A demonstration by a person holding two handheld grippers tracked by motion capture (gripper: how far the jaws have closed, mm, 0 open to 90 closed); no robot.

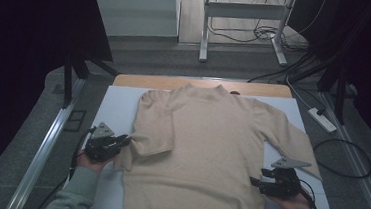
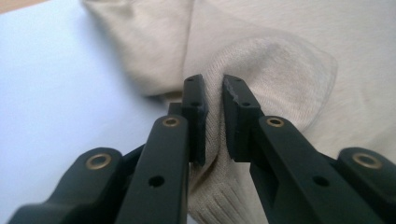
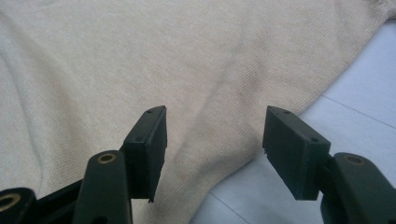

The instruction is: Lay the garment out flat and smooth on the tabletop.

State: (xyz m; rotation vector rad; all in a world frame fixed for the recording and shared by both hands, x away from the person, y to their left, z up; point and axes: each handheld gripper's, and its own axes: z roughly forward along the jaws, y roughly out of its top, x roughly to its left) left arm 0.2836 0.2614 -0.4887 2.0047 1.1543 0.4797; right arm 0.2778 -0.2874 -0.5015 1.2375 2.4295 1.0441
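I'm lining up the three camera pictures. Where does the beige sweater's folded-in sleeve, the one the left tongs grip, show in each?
High view: the sleeve lies folded over the sweater's left side, its cuff end in the left tongs.
Left gripper view: centre, sleeve fabric pinched between the jaws.
Right gripper view: I cannot pick that sleeve out; the open right tongs face the sweater body.
Shared landmark: the white table cover.

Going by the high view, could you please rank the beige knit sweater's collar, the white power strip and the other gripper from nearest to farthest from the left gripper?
From the left gripper, clamped on the sweater's cuff:
1. Beige knit sweater's collar, at the table's far edge, centre.
2. Right gripper, by the sweater's right hem, near edge.
3. White power strip, on the floor beyond the table's right side.
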